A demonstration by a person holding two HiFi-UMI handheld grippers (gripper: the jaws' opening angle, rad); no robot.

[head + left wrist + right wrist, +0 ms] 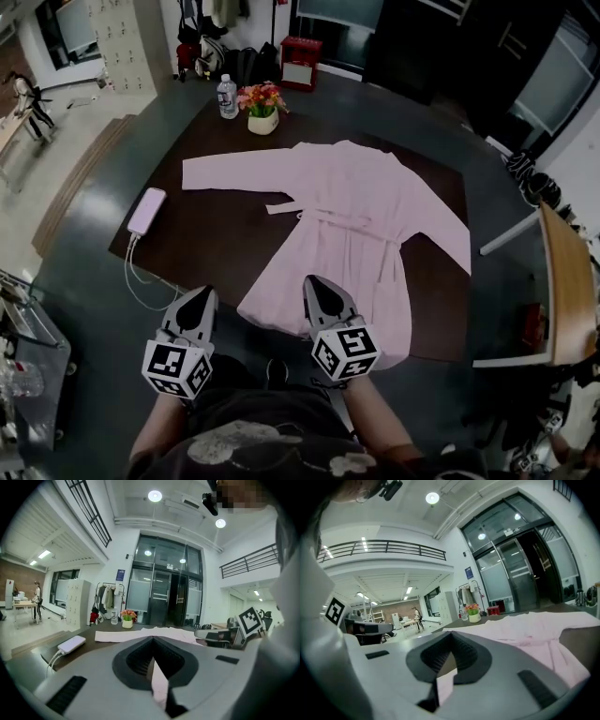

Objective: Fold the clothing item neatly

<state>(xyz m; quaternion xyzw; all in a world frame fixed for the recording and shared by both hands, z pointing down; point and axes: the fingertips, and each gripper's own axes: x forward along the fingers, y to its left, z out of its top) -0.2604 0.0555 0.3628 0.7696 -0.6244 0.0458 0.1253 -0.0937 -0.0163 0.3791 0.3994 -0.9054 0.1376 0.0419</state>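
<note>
Standing here, I can read no word, brand or number anywhere. The left cube [176, 368] and right cube [345, 351] carry only black-and-white square markers, no letters. The blue sign [120, 575] beside the glass doors [164, 592] and the label on the bottle [227, 97] are too small to read.

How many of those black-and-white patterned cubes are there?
2. One cube sits at the back of the left tongs, the other at the back of the right tongs. None seems hidden.
</note>
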